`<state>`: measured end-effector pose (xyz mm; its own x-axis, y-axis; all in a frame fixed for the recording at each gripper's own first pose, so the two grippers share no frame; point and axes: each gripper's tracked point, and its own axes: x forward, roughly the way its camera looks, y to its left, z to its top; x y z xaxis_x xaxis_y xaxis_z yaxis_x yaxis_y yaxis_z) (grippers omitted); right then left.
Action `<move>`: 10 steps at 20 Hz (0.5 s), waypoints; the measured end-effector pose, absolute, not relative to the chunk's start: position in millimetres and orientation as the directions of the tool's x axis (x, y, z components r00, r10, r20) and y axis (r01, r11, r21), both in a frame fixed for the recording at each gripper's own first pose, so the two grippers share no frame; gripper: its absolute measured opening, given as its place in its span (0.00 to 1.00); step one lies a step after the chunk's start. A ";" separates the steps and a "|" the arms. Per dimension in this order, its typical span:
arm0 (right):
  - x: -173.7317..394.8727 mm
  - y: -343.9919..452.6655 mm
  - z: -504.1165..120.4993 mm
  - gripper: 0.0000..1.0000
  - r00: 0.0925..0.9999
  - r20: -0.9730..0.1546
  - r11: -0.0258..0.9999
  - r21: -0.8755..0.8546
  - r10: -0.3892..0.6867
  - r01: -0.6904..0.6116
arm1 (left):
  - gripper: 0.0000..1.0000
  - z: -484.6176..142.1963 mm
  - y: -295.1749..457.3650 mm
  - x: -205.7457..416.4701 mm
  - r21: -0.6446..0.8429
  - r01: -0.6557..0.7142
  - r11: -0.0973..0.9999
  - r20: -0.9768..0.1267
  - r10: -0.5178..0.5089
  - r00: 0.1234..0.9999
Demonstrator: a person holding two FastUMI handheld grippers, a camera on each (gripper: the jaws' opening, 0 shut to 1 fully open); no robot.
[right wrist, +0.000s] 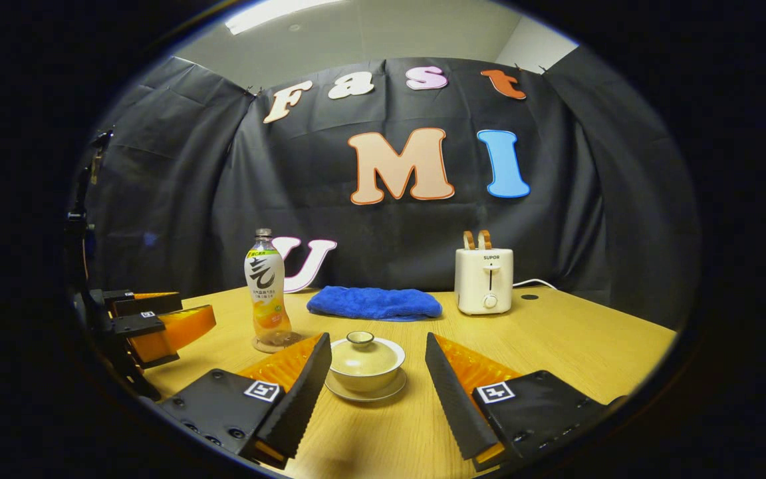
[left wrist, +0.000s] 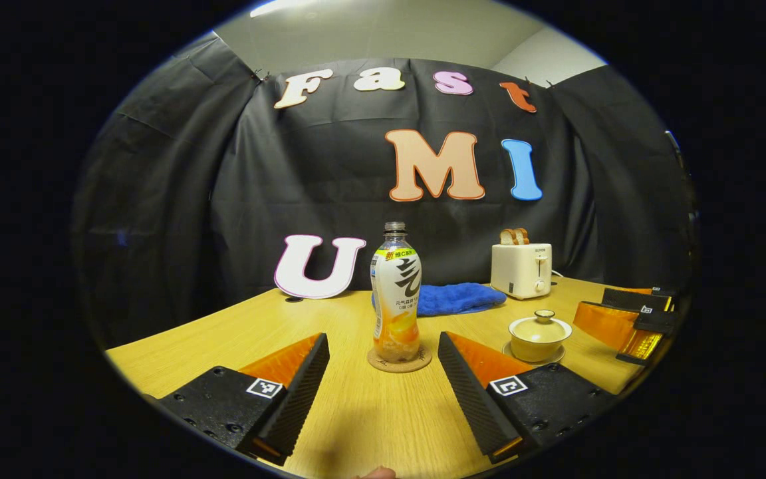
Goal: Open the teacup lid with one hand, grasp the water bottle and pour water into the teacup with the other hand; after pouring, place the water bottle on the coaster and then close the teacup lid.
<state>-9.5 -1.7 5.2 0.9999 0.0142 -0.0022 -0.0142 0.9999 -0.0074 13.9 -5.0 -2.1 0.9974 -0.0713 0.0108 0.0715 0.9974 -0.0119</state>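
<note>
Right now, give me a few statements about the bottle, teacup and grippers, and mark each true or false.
1. The water bottle stands upright on the coaster. True.
2. The teacup has its lid off. False: the lid sits on it.
3. The left gripper is shut on the bottle. False: it is open, short of it.
4. The right gripper is open, facing the teacup. True.
5. Bread sits in the toaster. True.

One water bottle (left wrist: pixel 395 293) on one coaster (left wrist: pixel 399 361); one lidded teacup (right wrist: pixel 366 362) on one saucer (right wrist: pixel 366 392). One toaster (right wrist: pixel 485 280) holding two bread slices (right wrist: pixel 476 239), one blue towel (right wrist: pixel 374 303), far side. Two grippers: left gripper (left wrist: pixel 383 389), right gripper (right wrist: pixel 373 396).
</note>
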 end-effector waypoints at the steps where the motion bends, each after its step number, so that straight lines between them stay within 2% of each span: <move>1: -10.2 -2.4 4.0 0.90 1.000 -0.007 1.000 -0.008 0.006 -0.006 | 0.96 -3.0 -5.4 13.8 -0.013 0.072 0.997 0.009 -0.071 0.997; 3: -10.2 -4.4 3.3 0.87 1.000 -0.006 1.000 -0.008 -0.004 0.004 | 0.96 -2.8 -5.2 13.8 -0.012 0.072 0.997 0.009 -0.071 0.997; 7: -11.5 -4.3 5.1 0.87 1.000 -0.002 1.000 -0.008 -0.010 0.010 | 0.96 -2.5 -5.6 13.8 -0.012 0.073 0.997 0.010 -0.073 0.997; 10: -11.5 -4.0 5.0 0.90 1.000 -0.003 1.000 -0.008 -0.010 0.010 | 0.96 -2.2 -6.0 13.4 -0.009 0.076 0.997 0.011 -0.075 0.997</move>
